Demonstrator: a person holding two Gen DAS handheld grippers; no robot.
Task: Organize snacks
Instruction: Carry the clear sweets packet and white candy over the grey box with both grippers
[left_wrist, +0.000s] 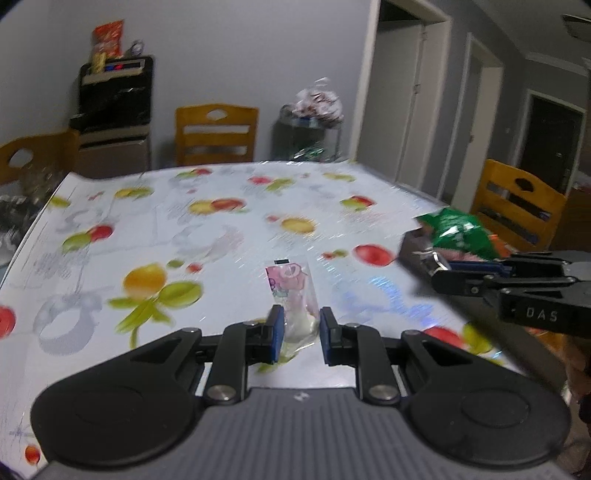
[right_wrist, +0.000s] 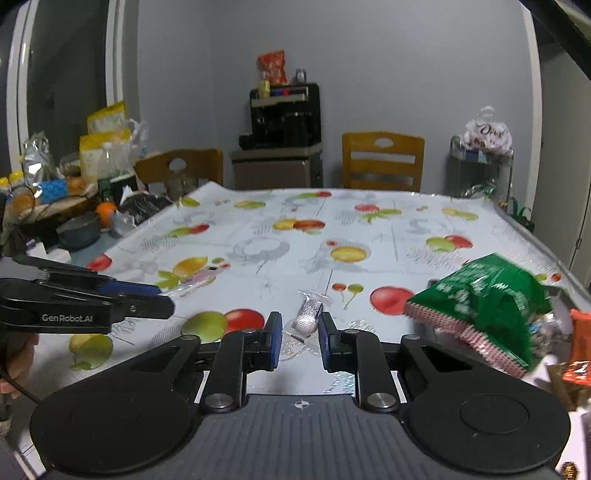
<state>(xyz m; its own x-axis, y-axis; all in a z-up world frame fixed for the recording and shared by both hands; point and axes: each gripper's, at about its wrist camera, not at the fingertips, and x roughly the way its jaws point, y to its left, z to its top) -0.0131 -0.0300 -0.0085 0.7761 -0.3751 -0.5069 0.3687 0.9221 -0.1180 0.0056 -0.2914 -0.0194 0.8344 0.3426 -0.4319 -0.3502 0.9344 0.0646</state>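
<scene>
While both packets hang clear of the bench (left_wrist: 221, 229), each tool grips one by its transparent end: left tool (left_wrist: 298, 334) clamps the pink-printed sachet (left_wrist: 291, 291), right tool (right_wrist: 300, 336) the silver sachet (right_wrist: 309, 314), likely for carrying to the green bag (right_wrist: 480, 302) right of it. Legible: "GenRobot.AI", "DAS".

This is a home dining room. A large table (right_wrist: 369, 229) wears a glossy plastic cloth printed with fruit, and wooden chairs (right_wrist: 382, 160) with cut-out backs stand around it. Against the grey wall a black water dispenser (right_wrist: 284, 114) sits on a small cabinet, with a red snack bag (right_wrist: 273, 66) on top. A side counter (right_wrist: 62, 206) is crowded with bottles, food packets and an orange, and interior doorways (left_wrist: 406, 92) open off the room.
</scene>
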